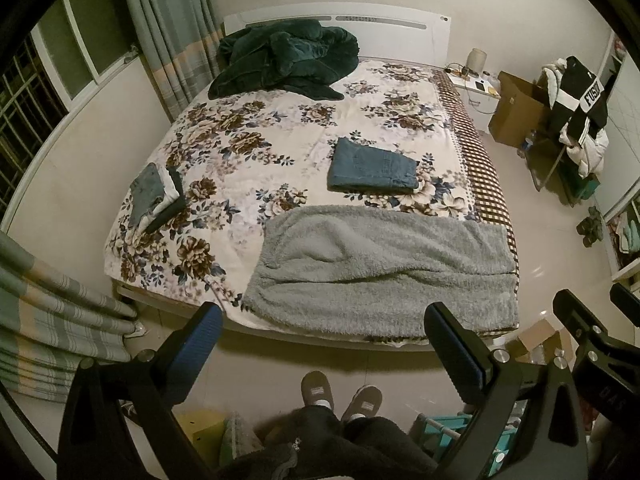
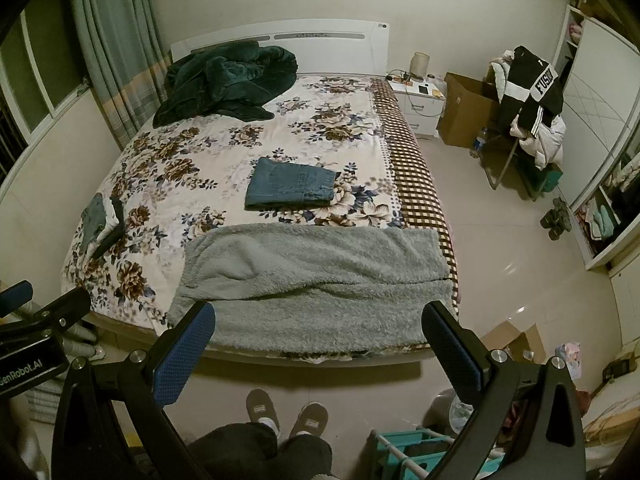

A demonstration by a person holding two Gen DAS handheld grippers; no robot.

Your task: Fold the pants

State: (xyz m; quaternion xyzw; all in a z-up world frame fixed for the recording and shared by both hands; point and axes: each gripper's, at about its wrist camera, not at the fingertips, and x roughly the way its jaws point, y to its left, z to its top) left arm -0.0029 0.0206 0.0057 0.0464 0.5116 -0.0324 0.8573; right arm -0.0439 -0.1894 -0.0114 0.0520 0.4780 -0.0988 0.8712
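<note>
Jeans [image 1: 372,166] lie folded on bed [image 1: 248,120]; both jaws spread, empty; only right view shows wardrobe [image 2: 600,120].

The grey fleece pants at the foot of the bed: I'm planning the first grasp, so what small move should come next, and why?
Probably lower both grippers to the grey fleece pants. They lie spread flat and unfolded, while the left gripper and right gripper hang open and empty in front of the bed.

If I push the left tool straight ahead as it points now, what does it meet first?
Most likely the grey fleece pants spread over the bed's near end; the open left tool is aimed at them with nothing between, though depth is unclear.
</note>
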